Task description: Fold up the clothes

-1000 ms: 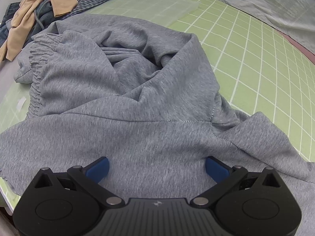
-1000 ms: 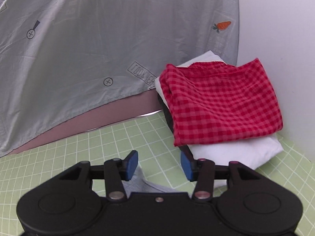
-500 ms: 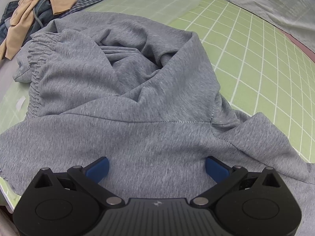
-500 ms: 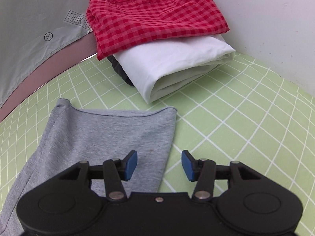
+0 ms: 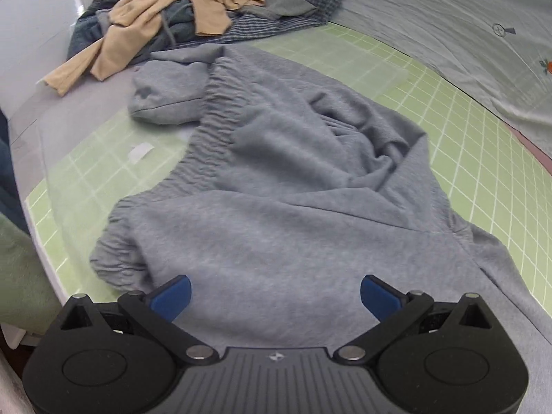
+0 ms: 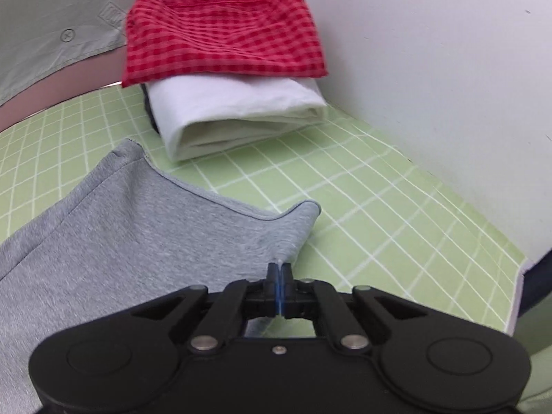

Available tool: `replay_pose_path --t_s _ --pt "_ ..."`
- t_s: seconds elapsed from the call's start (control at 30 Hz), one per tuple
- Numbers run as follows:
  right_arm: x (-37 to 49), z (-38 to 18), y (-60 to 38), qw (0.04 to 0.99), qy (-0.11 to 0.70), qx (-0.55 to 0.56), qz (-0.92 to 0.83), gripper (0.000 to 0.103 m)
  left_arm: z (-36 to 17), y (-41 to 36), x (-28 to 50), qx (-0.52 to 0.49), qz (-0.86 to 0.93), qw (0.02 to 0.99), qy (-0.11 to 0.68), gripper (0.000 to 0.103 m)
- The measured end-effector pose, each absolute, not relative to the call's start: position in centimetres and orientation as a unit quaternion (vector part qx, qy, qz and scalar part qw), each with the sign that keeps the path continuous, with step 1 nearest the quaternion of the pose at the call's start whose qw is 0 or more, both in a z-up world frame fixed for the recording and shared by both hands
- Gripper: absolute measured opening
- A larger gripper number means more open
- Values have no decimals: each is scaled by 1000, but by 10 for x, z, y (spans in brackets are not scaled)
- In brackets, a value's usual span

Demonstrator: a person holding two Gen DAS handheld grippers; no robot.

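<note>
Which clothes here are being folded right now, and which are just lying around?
Being folded:
- grey sweatpants
- right gripper, pinching their hem
- left gripper, open above them

Lying around:
- folded red checked cloth
- folded white cloth
- unfolded clothes pile

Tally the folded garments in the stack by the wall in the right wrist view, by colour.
Red checked garment: 1
White garment: 1
Dark garment, only an edge showing beneath: 1
Total: 3

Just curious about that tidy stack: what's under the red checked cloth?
A folded white cloth lies under the red checked cloth. A dark item's edge peeks out below; the rest is covered.
</note>
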State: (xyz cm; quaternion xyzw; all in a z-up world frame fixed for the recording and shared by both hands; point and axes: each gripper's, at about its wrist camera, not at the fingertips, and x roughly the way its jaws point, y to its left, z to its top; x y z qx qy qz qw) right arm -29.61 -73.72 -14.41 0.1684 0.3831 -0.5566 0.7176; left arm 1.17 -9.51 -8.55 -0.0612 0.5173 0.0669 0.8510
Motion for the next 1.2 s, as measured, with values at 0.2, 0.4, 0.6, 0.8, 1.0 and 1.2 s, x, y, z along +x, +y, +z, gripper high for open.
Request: replay_pose_path --t_s 0.2,0.4,0.6,0.8,1.0,1.2 --pt "-334 -143 -713 691 398 173 -578 4 -92 -28 -14 -111 111 844 513 102" --pt "-330 -138 -672 704 375 222 -561 36 -97 26 -17 -209 121 831 501 93" --pt "-320 -135 -628 716 355 272 -536 37 -106 55 -4 -299 102 798 513 60" --pt "-309 -134 -588 722 337 321 -512 39 -111 68 4 -387 86 768 503 62" --pt "-311 -141 -589 704 305 386 -512 45 -120 72 14 -413 98 749 509 68" --pt "-306 -145 -604 694 295 399 -521 54 -122 76 19 -434 100 745 497 67"
